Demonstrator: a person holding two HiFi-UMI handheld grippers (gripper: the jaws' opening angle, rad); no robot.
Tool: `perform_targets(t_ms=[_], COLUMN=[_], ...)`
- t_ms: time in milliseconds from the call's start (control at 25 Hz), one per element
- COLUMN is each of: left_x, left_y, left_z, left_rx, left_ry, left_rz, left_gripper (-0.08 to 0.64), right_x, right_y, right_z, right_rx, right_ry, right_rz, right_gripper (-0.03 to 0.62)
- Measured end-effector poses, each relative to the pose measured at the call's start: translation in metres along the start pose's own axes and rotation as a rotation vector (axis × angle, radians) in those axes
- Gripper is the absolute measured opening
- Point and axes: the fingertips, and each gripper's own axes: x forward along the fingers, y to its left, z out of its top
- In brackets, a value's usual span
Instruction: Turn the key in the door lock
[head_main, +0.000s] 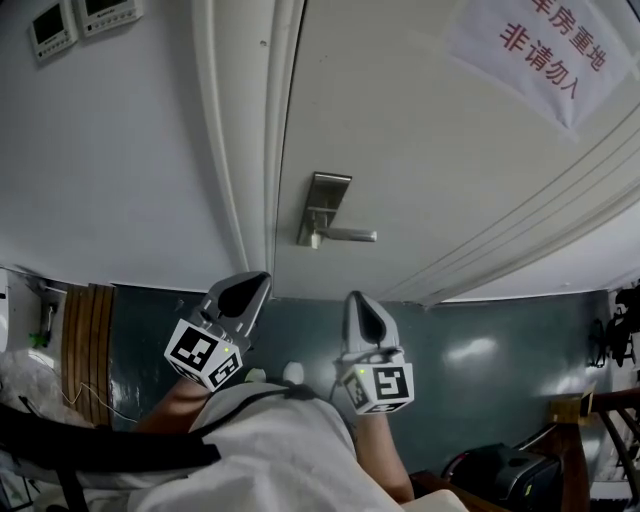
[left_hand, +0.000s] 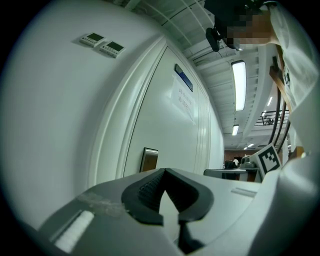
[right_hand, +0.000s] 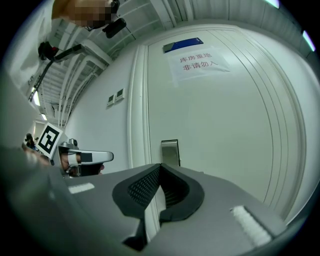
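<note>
Head view steeply down from above; 2 gripper views level, all 3 facing the door (head_main: 420, 150).

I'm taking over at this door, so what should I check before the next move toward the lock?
1. View of lock plate: ok.
2. A key in it: cannot tell, none shows.
3. Clear of lever handle: ok, neither gripper touches it.
4. Empty left gripper: ok, fingers together.
5. Open right gripper, ready to grasp: not ok, fingers together, nothing held.
</note>
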Motion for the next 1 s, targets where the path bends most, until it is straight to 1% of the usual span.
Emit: perform_targets(t_ms=[640, 1000], left_x=[-0.014, -0.032], left_y=[-0.002, 0.005], left_z=[-0.002, -0.002], left_rx=[-0.009, -0.009], left_ry=[0.002, 0.002], left_rz=[-0.009, -0.025], left_gripper=[0.005, 0.005], right_x=[-0.006, -0.009], right_y=[0.01, 0.029], right_z=[0.0, -0.005], right_rx=[-0.012, -0.014], right_ry=[0.007, 0.015], right_rz=[-0.018, -0.032], right_gripper=[0.008, 0.008])
